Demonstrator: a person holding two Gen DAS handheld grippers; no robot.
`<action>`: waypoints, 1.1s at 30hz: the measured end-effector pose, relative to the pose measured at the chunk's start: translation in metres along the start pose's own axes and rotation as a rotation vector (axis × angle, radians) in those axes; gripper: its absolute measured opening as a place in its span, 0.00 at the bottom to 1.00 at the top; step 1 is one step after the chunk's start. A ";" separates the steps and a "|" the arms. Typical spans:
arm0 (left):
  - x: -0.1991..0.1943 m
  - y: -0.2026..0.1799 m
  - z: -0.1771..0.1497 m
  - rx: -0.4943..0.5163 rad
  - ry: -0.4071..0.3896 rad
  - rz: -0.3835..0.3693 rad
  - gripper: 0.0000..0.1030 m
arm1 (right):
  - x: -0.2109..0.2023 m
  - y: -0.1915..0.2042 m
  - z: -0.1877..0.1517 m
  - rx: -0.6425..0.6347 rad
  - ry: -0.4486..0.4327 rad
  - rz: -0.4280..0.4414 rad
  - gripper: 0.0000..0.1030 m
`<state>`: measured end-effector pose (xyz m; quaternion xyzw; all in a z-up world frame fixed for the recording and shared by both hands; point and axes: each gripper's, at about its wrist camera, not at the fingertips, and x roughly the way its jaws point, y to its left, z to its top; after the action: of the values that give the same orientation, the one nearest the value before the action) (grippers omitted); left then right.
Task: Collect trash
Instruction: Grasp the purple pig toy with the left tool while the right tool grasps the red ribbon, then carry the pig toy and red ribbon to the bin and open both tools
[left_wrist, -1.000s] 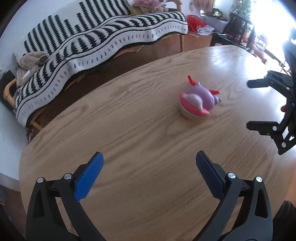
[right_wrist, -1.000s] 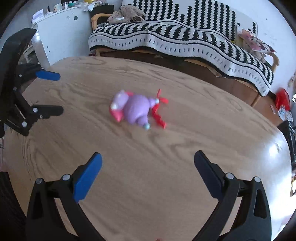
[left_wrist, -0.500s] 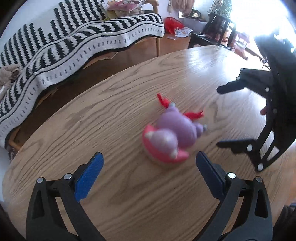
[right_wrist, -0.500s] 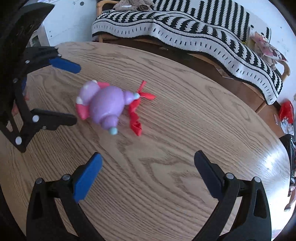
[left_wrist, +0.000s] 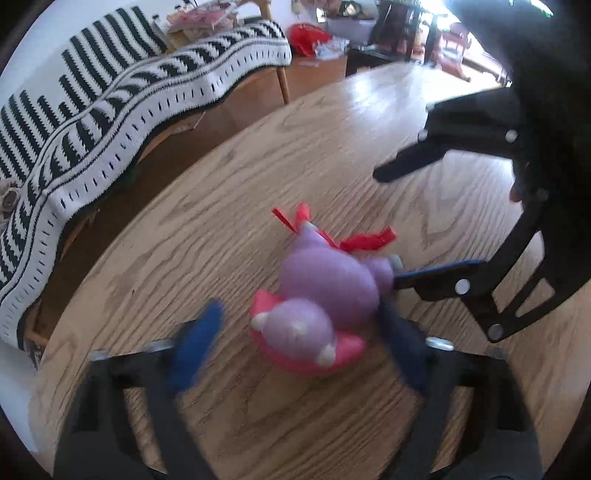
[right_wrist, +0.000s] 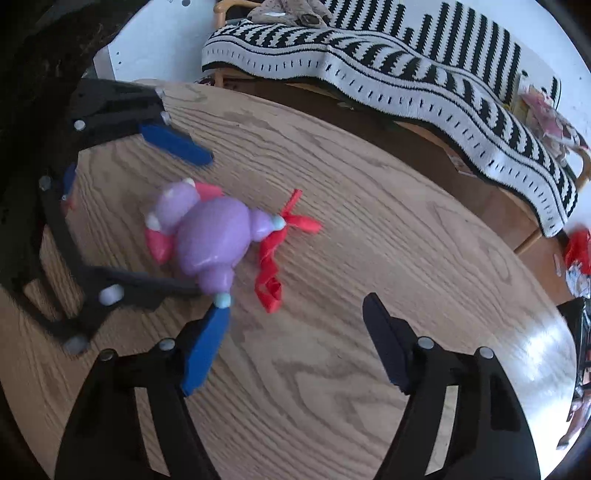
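A purple balloon-like toy (left_wrist: 325, 284) with pink parts and a red ribbon (left_wrist: 365, 242) lies on the round wooden table (left_wrist: 258, 166). My left gripper (left_wrist: 299, 332) straddles the toy's head end, its blurred jaws closing, with a gap still showing on the left side. In the right wrist view the toy (right_wrist: 214, 236) sits between the left gripper's (right_wrist: 201, 225) fingers. My right gripper (right_wrist: 295, 306) is low over the table, jaws closing. The ribbon's (right_wrist: 269, 258) curled end lies between its fingers, and its left pad is near the toy's foot. From the left wrist it shows as the right gripper (left_wrist: 388, 227).
A bench with a black-and-white striped blanket (left_wrist: 110, 110) runs behind the table, also seen as the blanket (right_wrist: 406, 74). A red bag (left_wrist: 306, 35) and papers lie on the floor beyond. A white cabinet (right_wrist: 147, 40) stands at the back left.
Both grippers have come in and down toward the toy from opposite sides. Their jaws have narrowed. The toy now lies between the left fingers, and the ribbon end between the right ones.
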<state>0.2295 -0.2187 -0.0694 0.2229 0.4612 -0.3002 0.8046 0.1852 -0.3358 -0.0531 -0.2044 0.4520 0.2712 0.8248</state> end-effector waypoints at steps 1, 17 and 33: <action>0.000 0.005 0.000 -0.030 -0.008 -0.021 0.64 | 0.001 0.001 0.002 -0.003 -0.005 0.004 0.71; -0.008 0.024 -0.023 -0.115 -0.046 -0.010 0.53 | 0.012 -0.005 0.012 0.052 -0.038 0.053 0.69; -0.012 0.021 -0.031 -0.156 -0.069 0.021 0.52 | 0.007 0.003 0.012 0.181 -0.035 0.004 0.12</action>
<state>0.2204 -0.1801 -0.0719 0.1540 0.4528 -0.2624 0.8381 0.1940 -0.3246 -0.0531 -0.1234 0.4606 0.2346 0.8471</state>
